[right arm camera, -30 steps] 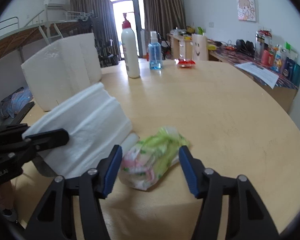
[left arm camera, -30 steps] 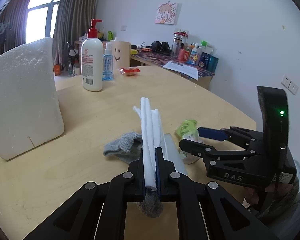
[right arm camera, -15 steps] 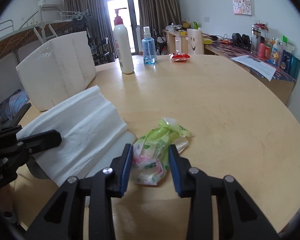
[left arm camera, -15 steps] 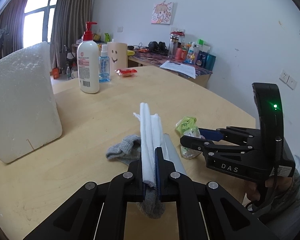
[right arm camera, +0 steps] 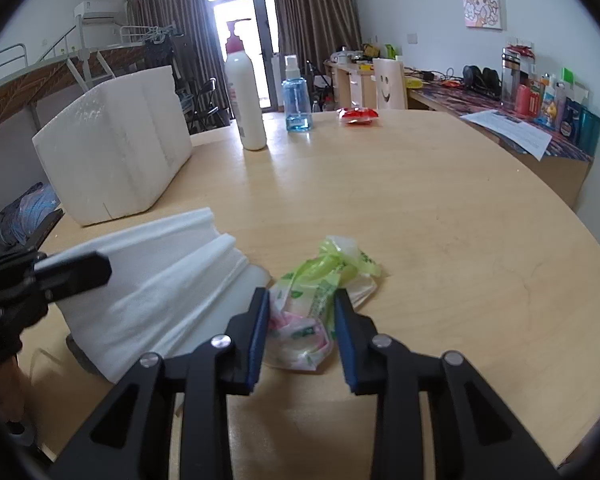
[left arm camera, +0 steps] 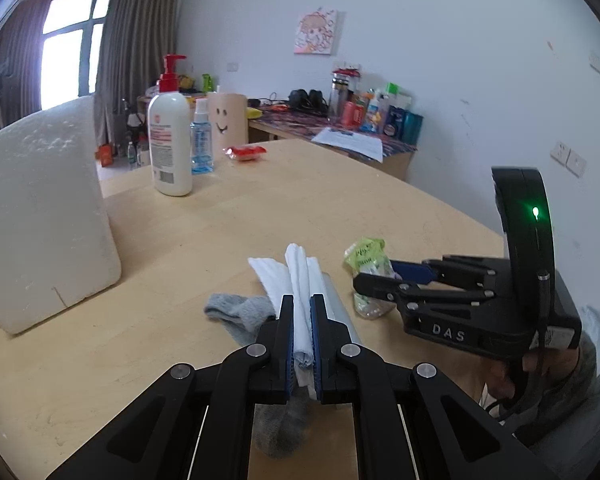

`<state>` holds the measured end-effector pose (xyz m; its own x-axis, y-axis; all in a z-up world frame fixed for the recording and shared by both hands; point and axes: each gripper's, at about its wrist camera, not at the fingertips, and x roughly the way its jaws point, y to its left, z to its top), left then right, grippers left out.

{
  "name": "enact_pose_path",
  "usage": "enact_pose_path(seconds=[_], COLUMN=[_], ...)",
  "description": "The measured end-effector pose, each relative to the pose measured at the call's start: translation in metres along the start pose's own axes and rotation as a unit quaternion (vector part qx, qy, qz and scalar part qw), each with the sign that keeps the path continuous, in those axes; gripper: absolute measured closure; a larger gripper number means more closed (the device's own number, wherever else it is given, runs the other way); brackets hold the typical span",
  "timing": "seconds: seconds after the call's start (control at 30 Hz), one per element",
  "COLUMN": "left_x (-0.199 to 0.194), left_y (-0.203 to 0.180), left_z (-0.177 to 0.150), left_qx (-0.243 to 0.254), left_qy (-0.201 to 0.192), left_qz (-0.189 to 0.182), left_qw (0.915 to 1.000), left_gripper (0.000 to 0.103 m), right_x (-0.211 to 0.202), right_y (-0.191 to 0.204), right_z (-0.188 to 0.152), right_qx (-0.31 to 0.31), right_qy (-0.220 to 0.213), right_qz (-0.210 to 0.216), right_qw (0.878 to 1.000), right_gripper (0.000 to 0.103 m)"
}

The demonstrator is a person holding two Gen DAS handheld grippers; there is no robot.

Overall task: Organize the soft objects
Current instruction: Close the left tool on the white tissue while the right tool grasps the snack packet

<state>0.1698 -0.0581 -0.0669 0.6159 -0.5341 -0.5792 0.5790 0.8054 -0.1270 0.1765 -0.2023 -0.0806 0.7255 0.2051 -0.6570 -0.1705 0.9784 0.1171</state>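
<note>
Right tongs (right arm camera: 300,312) just closed in on the crinkly tissue pack (right arm camera: 320,300), left tongs (left arm camera: 302,320) pinching the white cloth (left arm camera: 300,276); slick film may squirt out on lift.

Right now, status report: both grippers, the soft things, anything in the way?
Left gripper shut on white towel. Right gripper just closing, pads pressing tissue pack. Grey sock under the towel. Foam block stands clear.
</note>
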Motion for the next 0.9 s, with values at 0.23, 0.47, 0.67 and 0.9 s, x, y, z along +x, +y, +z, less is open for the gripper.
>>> enact_pose_path(seconds=[0.23,0.47,0.67,0.9], left_x=[0.014,0.020,0.022,0.017], left_y=[-0.005,-0.002,-0.001,0.001], left_z=[-0.005,-0.008,-0.009,-0.008], left_qx=[0.018,0.012,0.008,0.003], left_qy=[0.037,0.060,0.072,0.057], left_qz=[0.008,0.005,0.003,0.002], left_qw=[0.9991,0.9981,0.9974,0.9983], left_gripper=[0.096,0.096,0.100,0.100], right_x=[0.000,0.000,0.002,-0.006], right_y=[-0.001,0.000,0.004,0.001], right_z=[0.000,0.000,-0.001,-0.001], right_qx=[0.000,0.001,-0.011,0.001], right_qy=[0.001,0.002,0.007,0.000], right_qz=[0.001,0.001,-0.008,-0.004], right_qw=[1.000,1.000,1.000,1.000], right_gripper=[0.067,0.066,0.067,0.070])
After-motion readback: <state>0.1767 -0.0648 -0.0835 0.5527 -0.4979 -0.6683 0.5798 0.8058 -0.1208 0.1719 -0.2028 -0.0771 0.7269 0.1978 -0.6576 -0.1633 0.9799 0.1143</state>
